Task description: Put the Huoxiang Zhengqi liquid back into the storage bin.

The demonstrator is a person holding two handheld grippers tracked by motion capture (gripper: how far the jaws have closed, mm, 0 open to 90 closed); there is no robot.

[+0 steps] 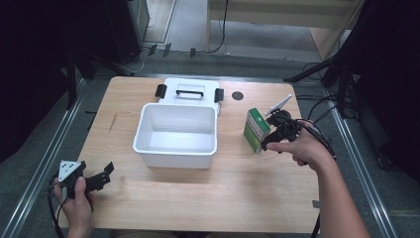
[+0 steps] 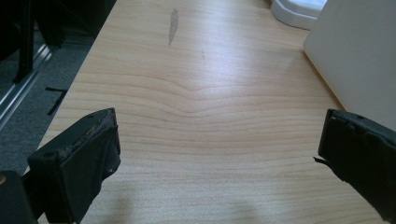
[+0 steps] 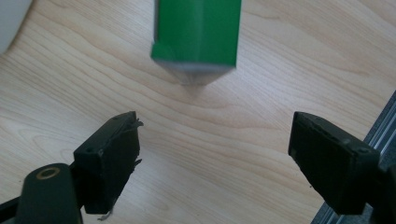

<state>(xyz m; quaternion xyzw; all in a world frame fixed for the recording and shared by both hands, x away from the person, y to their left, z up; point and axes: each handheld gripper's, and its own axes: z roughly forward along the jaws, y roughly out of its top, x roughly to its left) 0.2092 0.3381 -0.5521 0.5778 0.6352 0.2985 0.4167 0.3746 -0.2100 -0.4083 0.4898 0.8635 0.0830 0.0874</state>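
A green and white carton (image 1: 256, 130) stands on the wooden table (image 1: 233, 188) to the right of a white bin (image 1: 177, 135). My right gripper (image 1: 271, 139) hovers just right of the carton, open; in the right gripper view the carton (image 3: 196, 37) is ahead of the spread jaws, apart from them. My left gripper (image 1: 101, 174) rests open near the table's front left corner. In the left gripper view the bin's white wall (image 2: 359, 56) is ahead on the right of its gripper (image 2: 219, 154).
The bin's white lid (image 1: 190, 91) with a black handle and black latches lies behind the bin. A dark round hole (image 1: 237, 95) marks the table near the back. Metal rails (image 1: 39, 168) run along both table sides. Tripod legs (image 1: 317, 69) stand at the back right.
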